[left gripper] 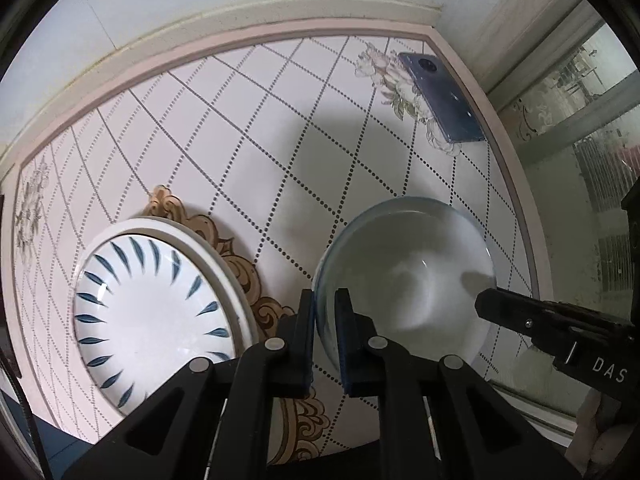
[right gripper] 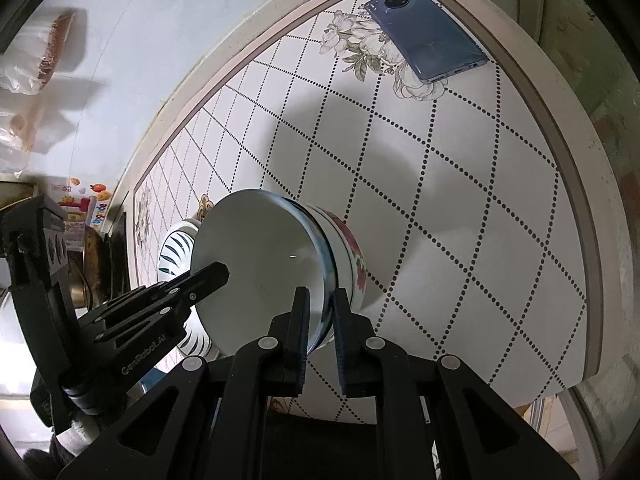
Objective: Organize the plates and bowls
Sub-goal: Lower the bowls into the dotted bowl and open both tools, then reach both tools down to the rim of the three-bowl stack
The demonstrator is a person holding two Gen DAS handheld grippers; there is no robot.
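A clear glass bowl [left gripper: 404, 276] is held over the table by both grippers. My left gripper [left gripper: 324, 300] is shut on its left rim. My right gripper [right gripper: 320, 300] is shut on its right rim and shows in the left wrist view [left gripper: 488, 304] at the bowl's far side. In the right wrist view the glass bowl [right gripper: 256, 264] sits in or just above a white bowl with red flowers [right gripper: 352, 256]. A white plate with blue leaf marks [left gripper: 156, 312] lies to the left on the table and shows in the right wrist view [right gripper: 176, 248] behind the bowl.
A blue phone [left gripper: 444, 100] lies face down at the table's far right corner [right gripper: 428, 32]. The table has a tiled pattern and a raised pink edge [left gripper: 248, 36]. A wall stands behind it, a glass door [left gripper: 592, 128] to the right.
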